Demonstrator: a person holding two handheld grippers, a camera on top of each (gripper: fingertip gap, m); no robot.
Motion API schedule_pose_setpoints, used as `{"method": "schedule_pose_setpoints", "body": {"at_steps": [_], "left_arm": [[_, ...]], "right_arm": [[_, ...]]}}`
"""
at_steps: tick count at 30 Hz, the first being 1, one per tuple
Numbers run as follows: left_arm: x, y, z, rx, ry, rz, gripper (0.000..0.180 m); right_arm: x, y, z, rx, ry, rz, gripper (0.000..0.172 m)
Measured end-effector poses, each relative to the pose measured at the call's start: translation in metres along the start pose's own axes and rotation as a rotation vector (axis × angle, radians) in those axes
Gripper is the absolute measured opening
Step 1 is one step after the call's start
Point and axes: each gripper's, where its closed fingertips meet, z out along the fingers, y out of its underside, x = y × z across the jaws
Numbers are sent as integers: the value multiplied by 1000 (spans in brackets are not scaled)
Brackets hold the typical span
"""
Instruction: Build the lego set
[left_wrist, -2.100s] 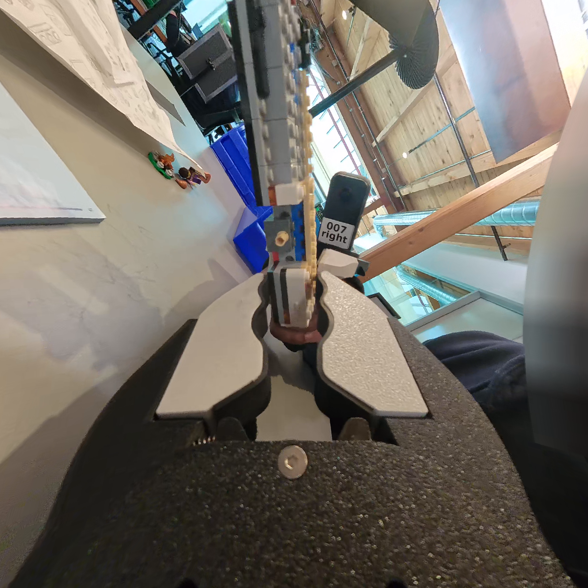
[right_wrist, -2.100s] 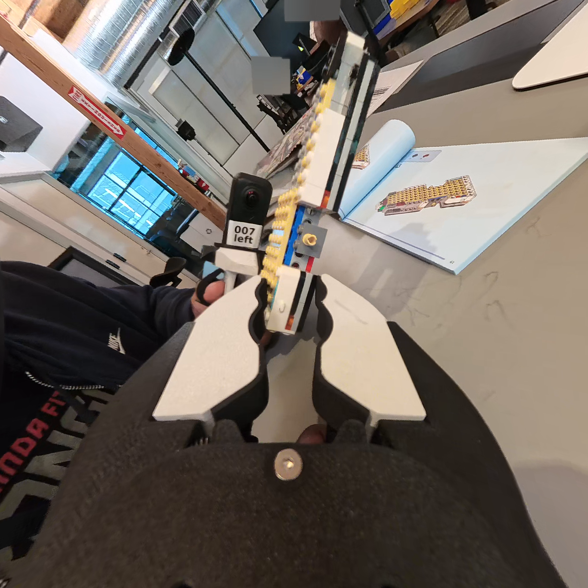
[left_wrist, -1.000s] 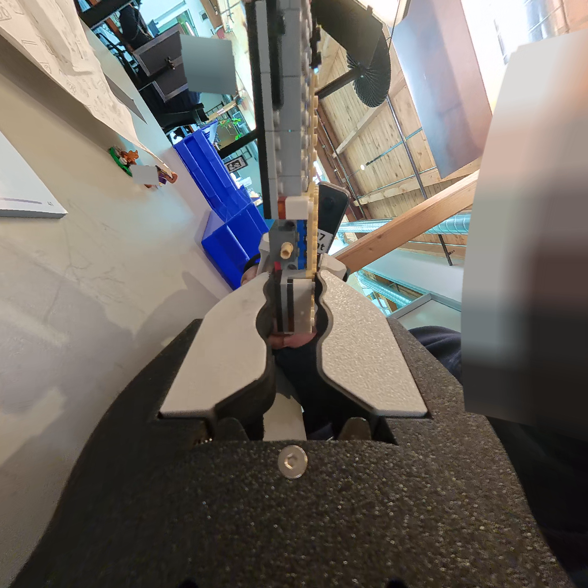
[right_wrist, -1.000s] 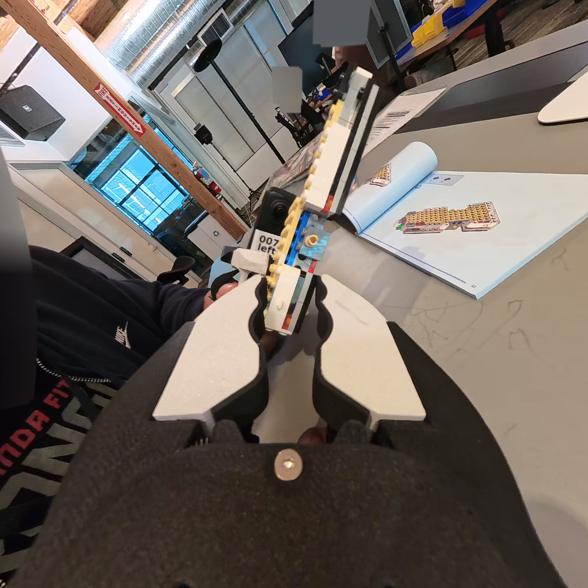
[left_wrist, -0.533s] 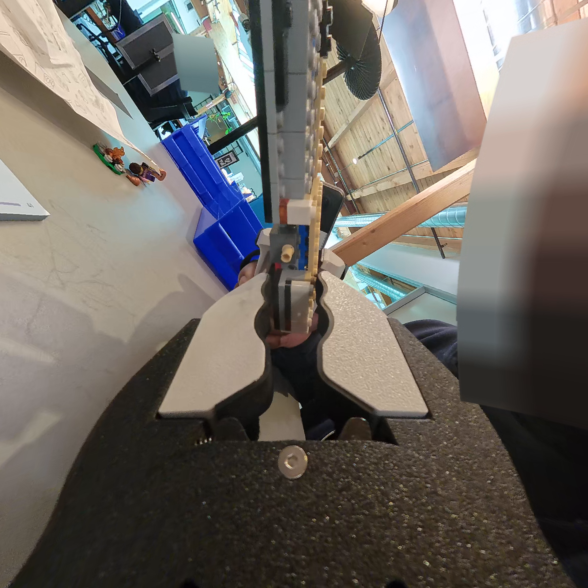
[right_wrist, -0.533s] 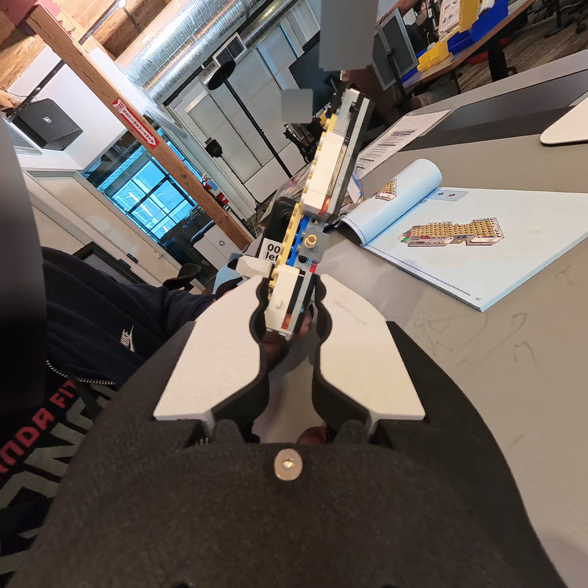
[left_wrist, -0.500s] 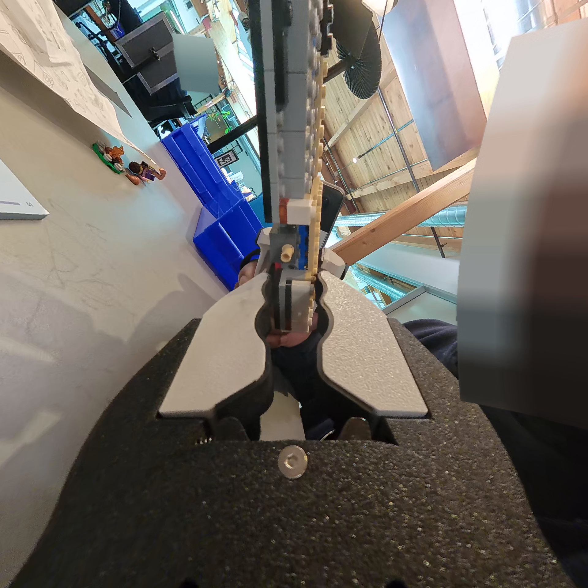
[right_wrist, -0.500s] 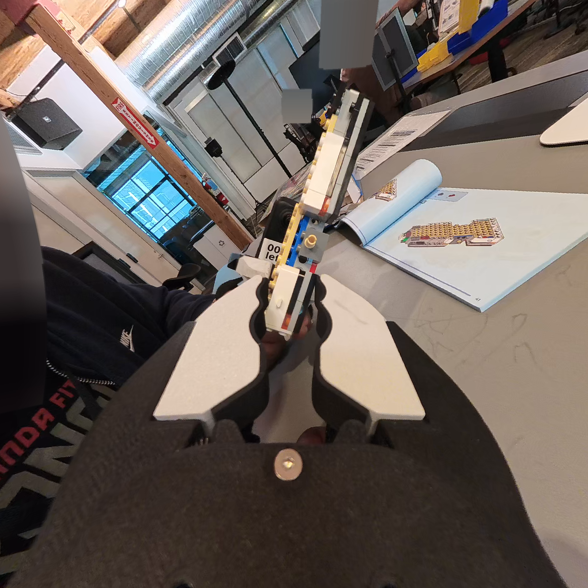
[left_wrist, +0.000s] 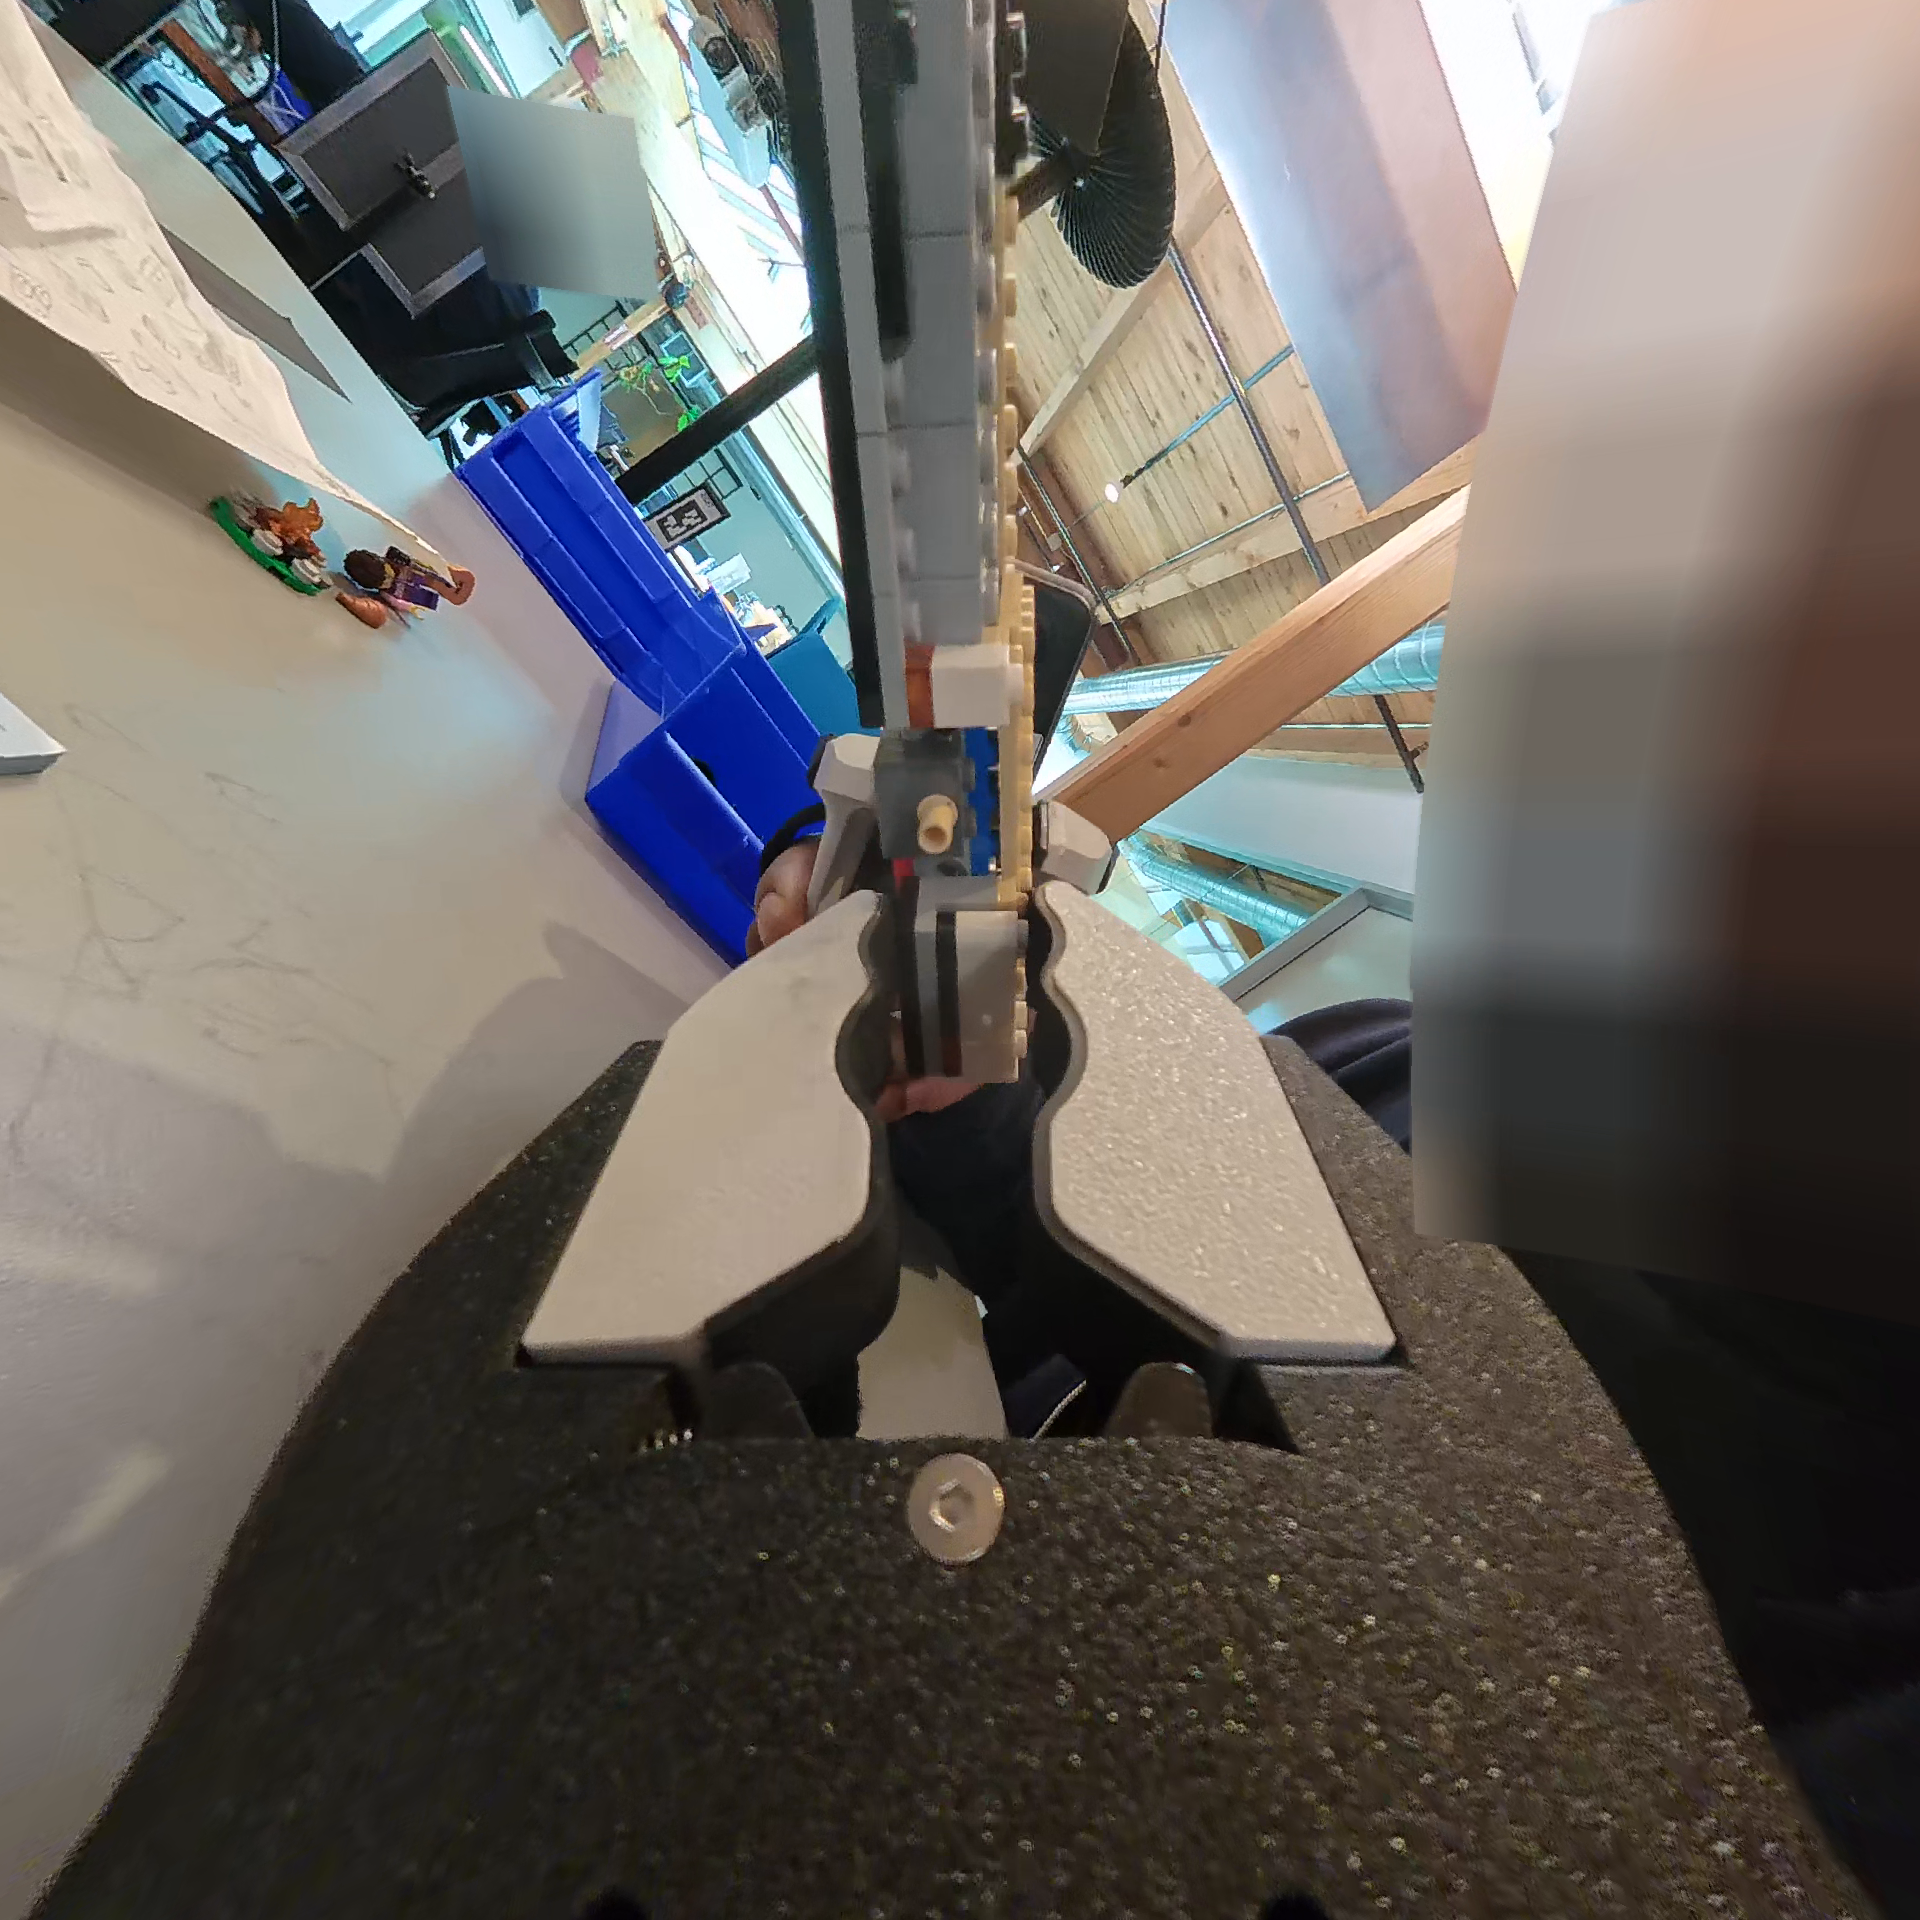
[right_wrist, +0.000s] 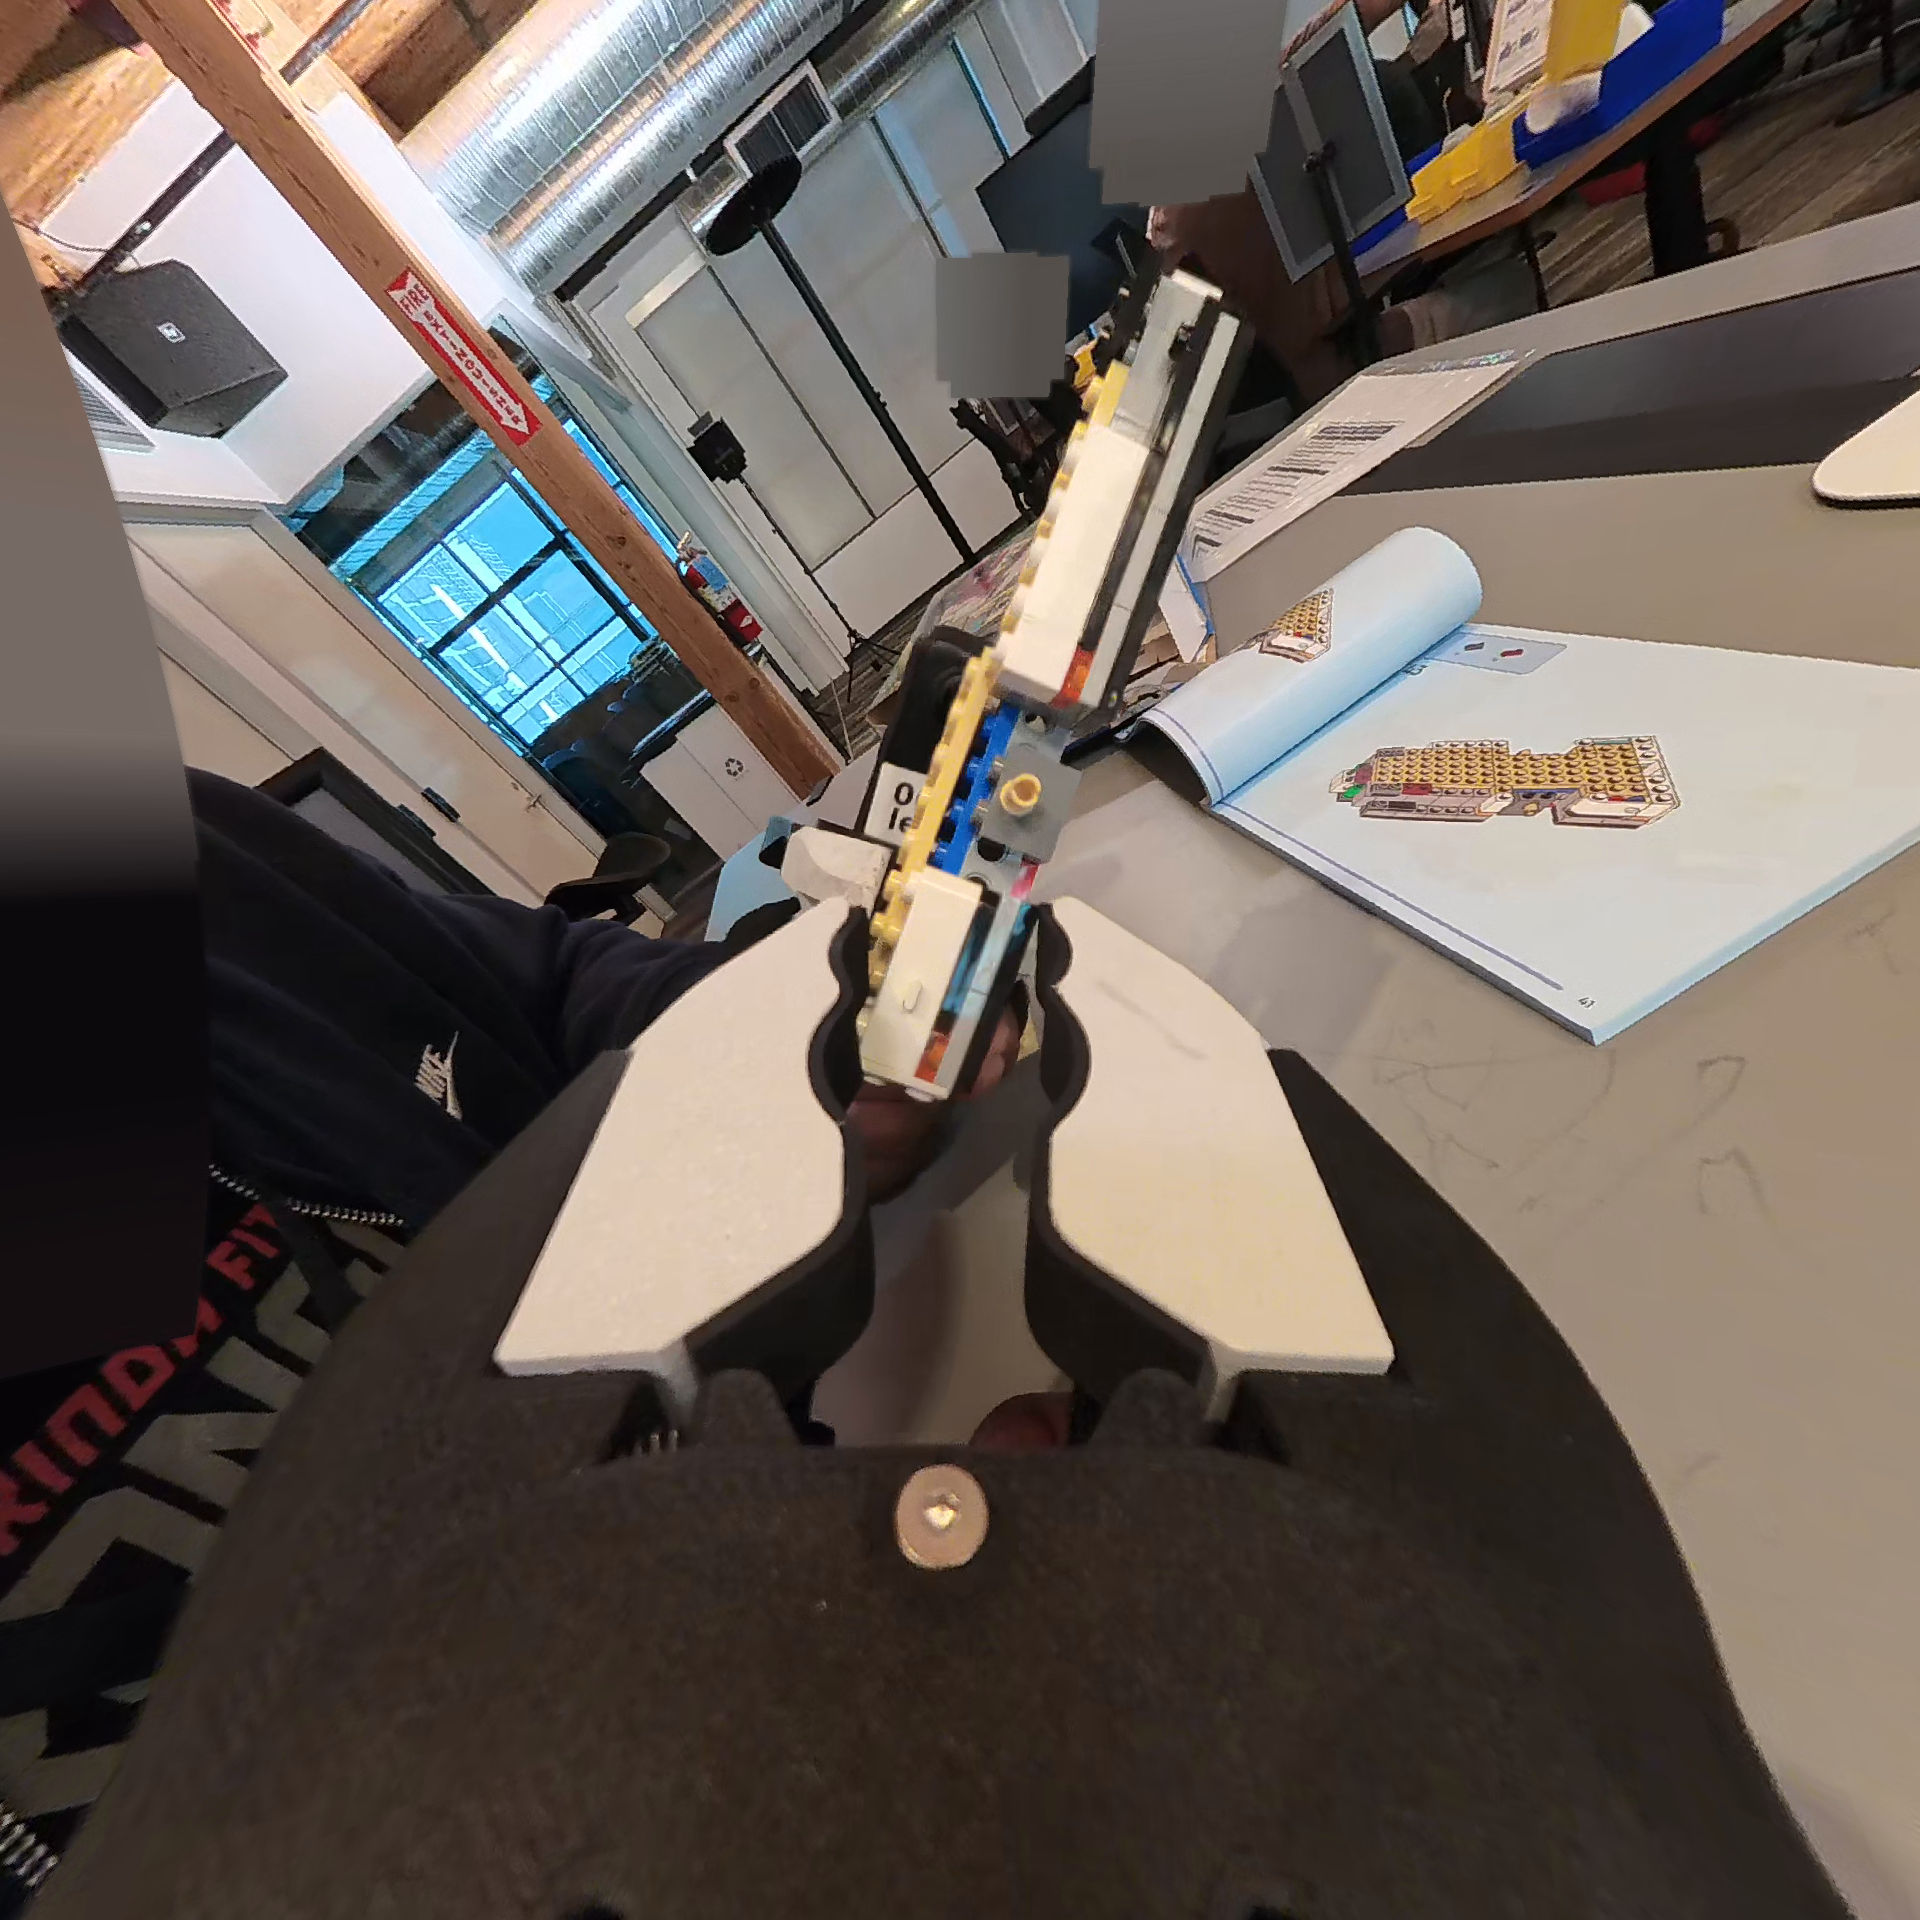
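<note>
The left gripper (left_wrist: 956, 966) is clamped on the near end of a long brick model (left_wrist: 920, 416), both pads pressed against its faces: the studded tan side at 3 o'clock, the dark side at 9 o'clock. From these fingertips the model's long axis runs straight out toward 12 o'clock. The right gripper (right_wrist: 945, 977) is closed on the same end from the opposite side, the model (right_wrist: 1101, 561) leaning away toward 1 o'clock; its pads appear to press, though the right-hand contact is less plain. Both grippers are equally near, meeting at one end, and the far end is carried in the air. An open booklet (right_wrist: 1662, 883) lies at 2 o'clock on the grey table (right_wrist: 1558, 1247); blue bins (left_wrist: 644, 665) and small figures (left_wrist: 343, 561) are seen at 10 o'clock.
</note>
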Motion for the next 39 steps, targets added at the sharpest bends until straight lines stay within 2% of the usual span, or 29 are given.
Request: {"method": "schedule_pose_setpoints", "body": {"at_steps": [7,13,22,33,39], "left_arm": [[3,6,3,-46,-8,60,23],[2,14,6,-97,-27,88,23],[0,21,9,-145,-46,94,23],[0,19,8,-152,-52,107,23],[-2,16,8,-138,-51,73,30]], "right_arm": [[-2,-2,-4,-25,-21,23,37],[4,-4,-5,-19,24,14,45],[1,-3,-7,-19,-9,15,29],[4,-2,-8,6,-42,57,27],[6,1,-6,2,-42,75,27]]}}
